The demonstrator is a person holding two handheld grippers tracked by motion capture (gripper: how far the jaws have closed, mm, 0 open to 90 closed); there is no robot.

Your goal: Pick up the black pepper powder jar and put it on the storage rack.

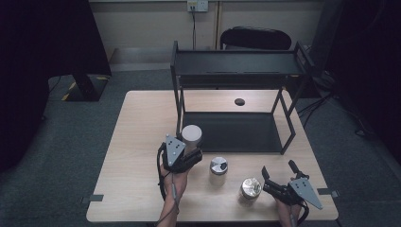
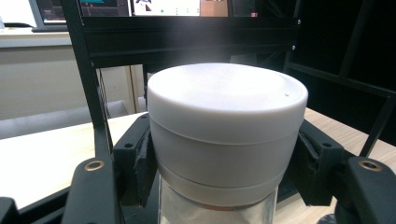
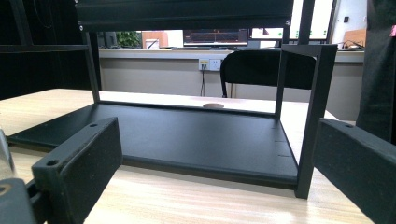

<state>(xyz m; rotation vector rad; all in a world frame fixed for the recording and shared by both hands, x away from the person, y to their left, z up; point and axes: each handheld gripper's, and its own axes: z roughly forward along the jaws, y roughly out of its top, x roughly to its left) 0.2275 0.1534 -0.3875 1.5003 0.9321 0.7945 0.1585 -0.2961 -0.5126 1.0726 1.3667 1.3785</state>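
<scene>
Desk (image 1: 142, 142) of pale wood fills the lower middle of the high view, on grey carpet, with a black two-tier shelf rack (image 1: 236, 71) at its far edge, a dark chair (image 1: 255, 38) behind that and a wall socket (image 1: 197, 5) at top centre. At lower left the left tongs (image 1: 189, 153) are clamped on a white-lidded jar (image 1: 191, 137), held just beside the rack's front left post; the forearm comes up from the bottom edge. At lower right the right tongs (image 1: 279, 171) rest low with jaws spread wide apart, gripping nothing. Two metal-lidded jars (image 1: 218, 170) (image 1: 249, 189) stand between them.
</scene>
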